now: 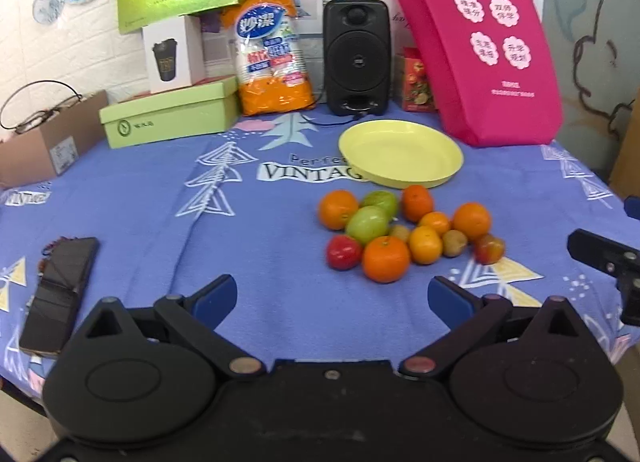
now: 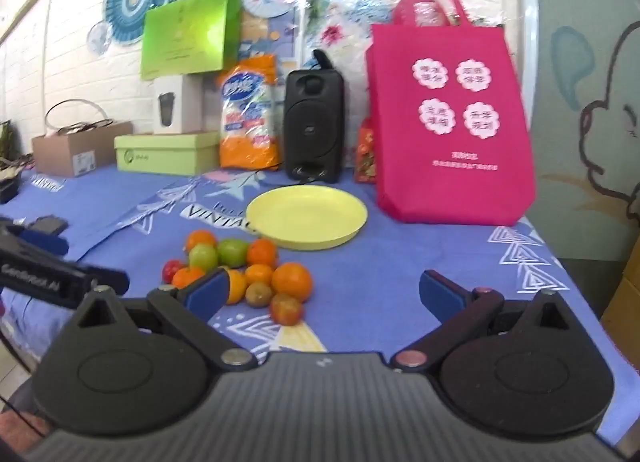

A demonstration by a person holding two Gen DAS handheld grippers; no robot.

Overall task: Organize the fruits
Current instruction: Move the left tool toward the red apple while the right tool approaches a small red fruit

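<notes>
Both claws empty, nothing gripped. My left gripper (image 1: pixel 332 298) has its blue-padded jaws spread wide over bare cloth, with the fruit pile at its 1 o'clock. My right gripper (image 2: pixel 324 294) is just as wide; the pile sits at its 11 o'clock, partly behind the left pad.

Task items: loose cluster of small round fruits (image 1: pixel 408 234) on the blue printed tablecloth (image 1: pixel 160 202). The round shallow pale-yellow plastic plate (image 1: pixel 400 152) is just beyond the pile at 12 o'clock and holds nothing.

Risks as I see them:
- Fruits touch each other. A wide jaw going in will nudge neighbours, and round smooth skins roll on cloth.
- The small red-yellow apple-like fruit (image 2: pixel 286 309) sits at the near edge and is likeliest to roll toward me.
- The glossy green fruit (image 1: pixel 368 224) looks slick; an off-centre pinch could squirt it out.
- The two small brown fuzzy kiwis (image 1: pixel 454 243) sit low between bigger oranges, so it's hard to get the pads round them cleanly.
- The cloth has a crease, so a dragging fingertip could bunch it and shift the pile.
- Both grippers converge on one pile, which is a collision risk.
- The plate rim is low and the plate looks light; a bump may slide it toward the stiff magenta fabric tote bag (image 1: pixel 492 50).
</notes>
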